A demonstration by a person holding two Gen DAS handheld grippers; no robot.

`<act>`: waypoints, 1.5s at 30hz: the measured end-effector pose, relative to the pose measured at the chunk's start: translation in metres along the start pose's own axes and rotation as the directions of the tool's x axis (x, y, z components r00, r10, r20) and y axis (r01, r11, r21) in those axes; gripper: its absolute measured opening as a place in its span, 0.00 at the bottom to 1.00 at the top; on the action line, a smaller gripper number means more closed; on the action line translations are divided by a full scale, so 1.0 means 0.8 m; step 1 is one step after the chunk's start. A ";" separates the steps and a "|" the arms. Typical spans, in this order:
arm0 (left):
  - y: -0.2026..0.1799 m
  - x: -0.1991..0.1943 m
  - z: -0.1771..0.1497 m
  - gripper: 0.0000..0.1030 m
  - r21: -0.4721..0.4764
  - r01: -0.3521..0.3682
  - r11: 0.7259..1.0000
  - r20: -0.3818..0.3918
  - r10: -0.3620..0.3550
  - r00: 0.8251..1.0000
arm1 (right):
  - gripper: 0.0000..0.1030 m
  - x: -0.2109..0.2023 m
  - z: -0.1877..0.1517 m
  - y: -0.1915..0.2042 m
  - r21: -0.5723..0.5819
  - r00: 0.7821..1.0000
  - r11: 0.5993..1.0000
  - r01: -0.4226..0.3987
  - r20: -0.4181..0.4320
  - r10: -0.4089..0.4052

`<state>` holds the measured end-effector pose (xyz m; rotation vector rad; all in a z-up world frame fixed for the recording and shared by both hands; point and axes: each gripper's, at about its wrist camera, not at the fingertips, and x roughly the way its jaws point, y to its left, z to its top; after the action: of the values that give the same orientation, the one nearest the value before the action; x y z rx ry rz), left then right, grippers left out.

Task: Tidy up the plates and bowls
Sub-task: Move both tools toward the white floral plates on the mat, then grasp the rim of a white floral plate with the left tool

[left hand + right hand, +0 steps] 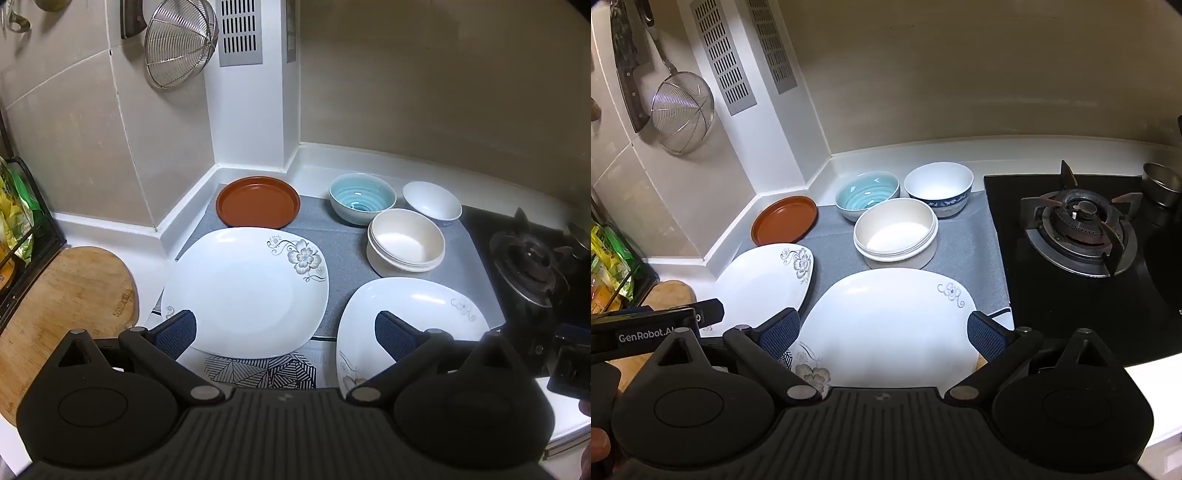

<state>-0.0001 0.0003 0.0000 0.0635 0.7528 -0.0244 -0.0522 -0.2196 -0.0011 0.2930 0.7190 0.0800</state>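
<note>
Two white flowered plates lie on a grey mat (340,258): the left plate (245,291) (768,284) and the right plate (410,321) (890,325). Behind them sit a brown plate (257,202) (784,219), a teal bowl (362,197) (867,195), a cream bowl stack (405,240) (896,232) and a white bowl with blue trim (431,202) (939,188). My left gripper (286,330) is open and empty above the near edge of the left plate. My right gripper (884,332) is open and empty above the right plate.
A gas stove (1078,225) (528,266) lies to the right of the mat. A wooden cutting board (62,302) lies to the left, with a rack of packets (18,221) beyond. A wire strainer (179,40) and a cleaver (629,62) hang on the wall.
</note>
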 end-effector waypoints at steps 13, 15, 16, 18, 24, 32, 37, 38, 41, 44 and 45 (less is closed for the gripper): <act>0.012 0.002 0.002 1.00 0.001 0.002 1.000 -0.011 -0.002 1.000 | 0.95 0.002 0.001 -0.002 0.005 1.000 1.000 -0.013 -0.002 0.013; 0.013 0.001 0.002 1.00 -0.001 0.002 1.000 -0.011 -0.002 1.000 | 0.95 0.002 0.003 -0.002 0.004 1.000 1.000 -0.013 -0.002 0.013; 0.013 0.002 0.001 1.00 -0.001 0.000 1.000 -0.006 0.000 1.000 | 0.95 0.003 0.003 -0.001 0.003 1.000 1.000 -0.014 -0.002 0.014; 0.015 0.002 -0.001 1.00 0.001 -0.003 1.000 -0.001 0.003 1.000 | 0.95 0.002 0.002 -0.002 0.000 1.000 1.000 -0.016 -0.001 0.016; 0.018 0.005 -0.004 1.00 0.005 -0.013 1.000 0.002 0.013 1.000 | 0.90 0.002 0.004 -0.003 0.000 1.000 1.000 -0.022 -0.007 0.022; 0.057 0.014 -0.004 1.00 -0.025 0.003 1.000 -0.021 -0.004 1.000 | 0.79 0.007 -0.003 0.007 -0.019 0.998 0.998 -0.053 -0.029 0.052; 0.117 0.043 0.004 0.47 -0.088 0.101 0.991 -0.039 -0.105 0.994 | 0.58 0.024 0.004 0.034 -0.036 0.996 0.996 -0.083 -0.031 0.082; 0.130 0.054 0.006 0.29 -0.100 0.114 0.988 -0.067 -0.121 0.990 | 0.50 0.030 0.007 0.042 -0.040 0.996 0.996 -0.083 -0.025 0.082; 0.170 0.082 0.013 0.11 -0.094 0.132 0.987 -0.074 -0.139 0.988 | 0.34 0.050 0.019 0.068 -0.044 0.996 0.995 -0.086 -0.011 0.086; 0.209 0.115 0.015 0.11 -0.120 0.138 0.983 -0.085 -0.149 0.985 | 0.26 0.074 0.026 0.094 -0.059 0.995 0.994 -0.095 0.000 0.095; 0.220 0.126 0.016 0.11 -0.129 0.151 0.980 -0.085 -0.163 0.983 | 0.26 0.084 0.028 0.102 -0.054 0.995 0.994 -0.095 -0.008 0.094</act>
<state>0.0898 0.1754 -0.0508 -0.1120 0.8522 -0.1269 0.0153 -0.1352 -0.0041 0.2746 0.7068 0.1902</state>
